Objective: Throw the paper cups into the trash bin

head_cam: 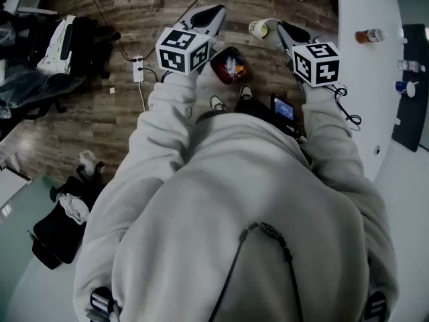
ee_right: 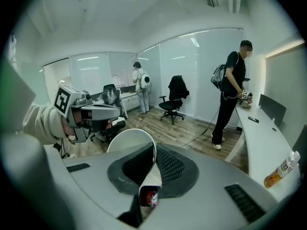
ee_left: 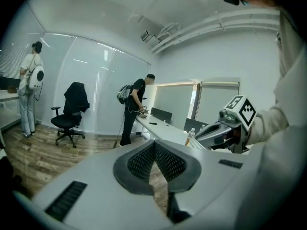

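A white paper cup [head_cam: 258, 27] lies on its side in my right gripper [head_cam: 273, 29], held over the wooden floor. In the right gripper view the cup's wall [ee_right: 132, 143] is pinched between the jaws of the right gripper [ee_right: 154, 147]. The trash bin [head_cam: 229, 64], dark with red rubbish inside, stands on the floor between the two grippers, near the person's feet. It shows through the jaw gap [ee_right: 148, 198] below the cup. My left gripper [head_cam: 213, 10] is left of the bin. Its pads [ee_left: 144, 159] meet at the tip with nothing between them.
A curved white desk [head_cam: 365, 86] runs along the right, with an orange drink bottle [head_cam: 370, 35] on it. A power strip [head_cam: 137, 68] and cable lie on the floor at left. Office chairs [head_cam: 40, 66] and dark bags [head_cam: 64, 220] stand further left. Two people stand in the room beyond.
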`<move>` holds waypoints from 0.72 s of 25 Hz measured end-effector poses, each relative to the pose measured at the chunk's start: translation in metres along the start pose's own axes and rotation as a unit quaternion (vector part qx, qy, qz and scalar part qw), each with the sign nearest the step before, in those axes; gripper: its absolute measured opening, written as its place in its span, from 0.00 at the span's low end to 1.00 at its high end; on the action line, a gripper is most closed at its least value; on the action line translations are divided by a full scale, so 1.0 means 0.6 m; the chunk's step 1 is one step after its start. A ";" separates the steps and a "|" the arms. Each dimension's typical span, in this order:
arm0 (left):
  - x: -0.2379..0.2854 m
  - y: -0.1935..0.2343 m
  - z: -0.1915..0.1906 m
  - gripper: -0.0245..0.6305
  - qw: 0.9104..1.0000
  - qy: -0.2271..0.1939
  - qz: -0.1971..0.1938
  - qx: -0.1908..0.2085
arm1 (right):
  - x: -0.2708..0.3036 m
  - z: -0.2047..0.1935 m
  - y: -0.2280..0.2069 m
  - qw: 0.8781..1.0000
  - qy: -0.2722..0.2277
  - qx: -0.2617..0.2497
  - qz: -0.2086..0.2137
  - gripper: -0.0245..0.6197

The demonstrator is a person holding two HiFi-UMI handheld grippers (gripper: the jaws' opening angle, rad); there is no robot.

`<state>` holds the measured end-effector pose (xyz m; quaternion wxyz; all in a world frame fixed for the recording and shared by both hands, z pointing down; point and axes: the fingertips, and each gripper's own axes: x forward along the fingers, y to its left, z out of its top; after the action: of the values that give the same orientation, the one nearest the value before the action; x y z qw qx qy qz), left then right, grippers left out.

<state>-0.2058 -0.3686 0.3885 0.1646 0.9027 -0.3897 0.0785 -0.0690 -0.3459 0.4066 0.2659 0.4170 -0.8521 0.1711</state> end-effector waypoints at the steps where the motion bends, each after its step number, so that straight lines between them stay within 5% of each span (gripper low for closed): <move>1: -0.005 0.003 -0.001 0.04 1.000 0.000 0.006 -0.001 | 0.005 0.001 0.002 1.000 0.001 -0.002 0.008 0.10; 18: -0.033 0.083 -0.135 0.04 0.995 0.028 0.066 -0.073 | 0.149 -0.100 0.008 0.995 0.051 0.005 0.085 0.10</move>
<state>-0.2568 -0.3580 0.4705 0.2350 0.8581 -0.4484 0.0858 -0.1000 -0.3675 0.5077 0.2914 0.3353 -0.8689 0.2183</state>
